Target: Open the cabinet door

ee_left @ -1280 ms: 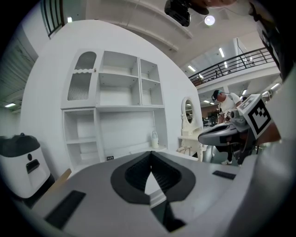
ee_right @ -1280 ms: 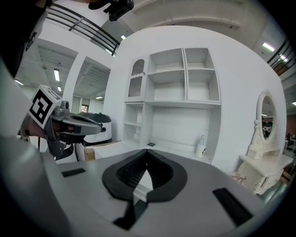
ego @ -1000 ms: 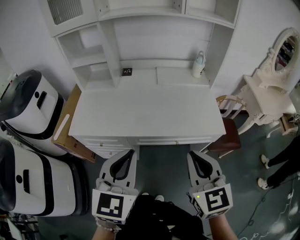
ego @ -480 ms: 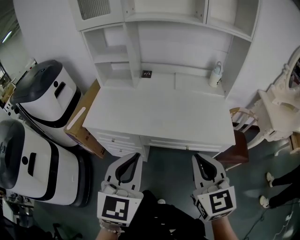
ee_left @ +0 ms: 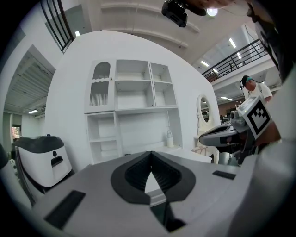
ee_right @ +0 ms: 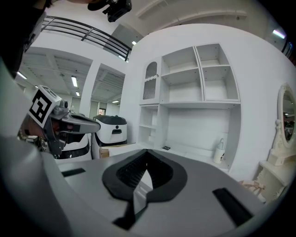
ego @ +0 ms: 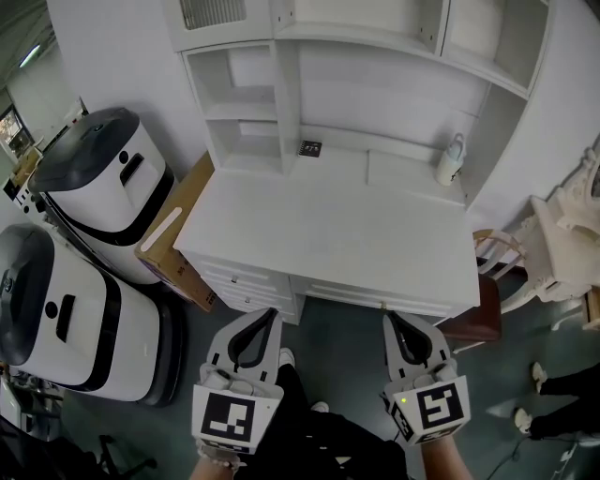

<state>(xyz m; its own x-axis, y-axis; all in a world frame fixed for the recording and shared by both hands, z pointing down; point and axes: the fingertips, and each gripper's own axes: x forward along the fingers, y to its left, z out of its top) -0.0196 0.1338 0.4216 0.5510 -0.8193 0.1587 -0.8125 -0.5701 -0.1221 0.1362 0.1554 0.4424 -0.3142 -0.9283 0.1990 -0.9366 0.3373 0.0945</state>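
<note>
The left hand-held gripper (ego: 270, 317) and right hand-held gripper (ego: 390, 319) are hanging closed and empty, well short of the counter (ego: 328, 225). The cabinet door (ego: 214, 11) is sitting high above it, at the left. Reaching with closed jaws is probably risking a missed handle.

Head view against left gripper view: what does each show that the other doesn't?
Only the head view: the cardboard box beside the desk, its drawers and the brown chair. Only the left gripper view: the arched top of the louvred cabinet door and a balcony railing. Both: the white hutch, the bottle, and the left gripper, jaws together, empty.
</note>
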